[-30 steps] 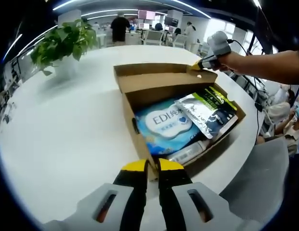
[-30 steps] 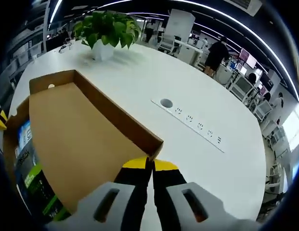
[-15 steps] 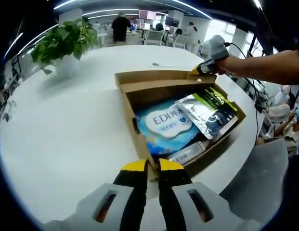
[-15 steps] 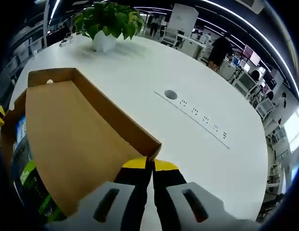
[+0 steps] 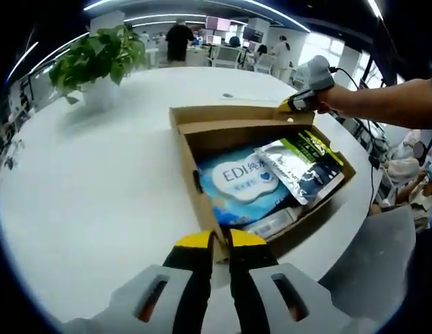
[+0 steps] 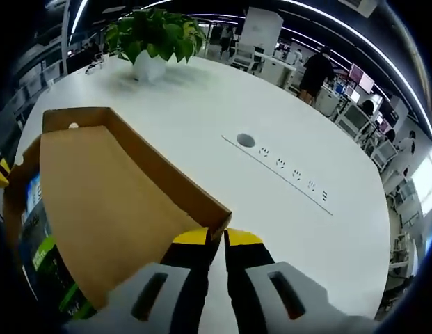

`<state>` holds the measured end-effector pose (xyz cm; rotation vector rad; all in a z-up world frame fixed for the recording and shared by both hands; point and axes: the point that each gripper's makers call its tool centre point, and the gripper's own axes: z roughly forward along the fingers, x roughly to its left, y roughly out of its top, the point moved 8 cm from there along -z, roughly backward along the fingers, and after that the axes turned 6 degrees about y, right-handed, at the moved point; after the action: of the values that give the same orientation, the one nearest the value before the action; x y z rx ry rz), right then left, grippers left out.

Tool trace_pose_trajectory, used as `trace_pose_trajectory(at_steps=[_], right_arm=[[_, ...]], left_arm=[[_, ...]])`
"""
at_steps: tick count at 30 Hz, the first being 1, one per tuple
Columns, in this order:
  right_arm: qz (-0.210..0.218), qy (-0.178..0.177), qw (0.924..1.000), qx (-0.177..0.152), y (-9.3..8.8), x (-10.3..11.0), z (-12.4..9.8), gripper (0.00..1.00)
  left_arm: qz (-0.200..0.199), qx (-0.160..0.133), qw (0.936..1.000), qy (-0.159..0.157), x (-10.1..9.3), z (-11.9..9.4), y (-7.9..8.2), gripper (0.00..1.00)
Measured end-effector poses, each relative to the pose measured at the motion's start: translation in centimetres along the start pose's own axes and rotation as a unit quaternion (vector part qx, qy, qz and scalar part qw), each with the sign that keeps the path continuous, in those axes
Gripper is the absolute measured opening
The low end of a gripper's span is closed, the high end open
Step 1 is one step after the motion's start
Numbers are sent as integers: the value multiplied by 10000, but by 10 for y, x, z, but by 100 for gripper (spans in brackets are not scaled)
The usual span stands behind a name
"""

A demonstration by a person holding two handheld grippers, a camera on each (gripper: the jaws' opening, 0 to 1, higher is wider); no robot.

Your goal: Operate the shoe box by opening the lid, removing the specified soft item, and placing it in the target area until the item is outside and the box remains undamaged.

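2 grippers pinch the shoe box: left fingers its near wall, right fingers the lid corner. Beyond the left fingers lies a blue "EDI" pack; wide white bench spreads beside.

Matt brown cardboard box between the left fingers; glossy plastic packets beyond them. Smooth, faintly shiny white worktop. Fingers look matt black with yellow tips.

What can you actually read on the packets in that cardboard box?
"EDI": large blue letters on the blue and white soft pack, followed by characters too blurred to read.
Green and black pouch: carries print, too small and blurred to read.
Small pack by the box's near wall: nothing legible.
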<state>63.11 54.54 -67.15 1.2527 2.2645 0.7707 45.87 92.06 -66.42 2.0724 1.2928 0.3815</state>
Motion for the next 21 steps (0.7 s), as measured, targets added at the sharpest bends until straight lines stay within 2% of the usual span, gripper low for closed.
trace_pose_trajectory(at_steps=[4, 12, 21], right_arm=[[61, -14, 9999, -149, 0, -1, -9, 10], [169, -78, 9992, -349, -1, -1, -29, 9], [177, -58, 9981, -592, -3, 19, -56, 7]], left_arm=[[-29, 0, 10000, 5, 0, 0, 0, 5], [-8, -11, 10000, 27, 0, 1, 0, 5], [11, -57, 10000, 59, -1, -1, -1, 5]])
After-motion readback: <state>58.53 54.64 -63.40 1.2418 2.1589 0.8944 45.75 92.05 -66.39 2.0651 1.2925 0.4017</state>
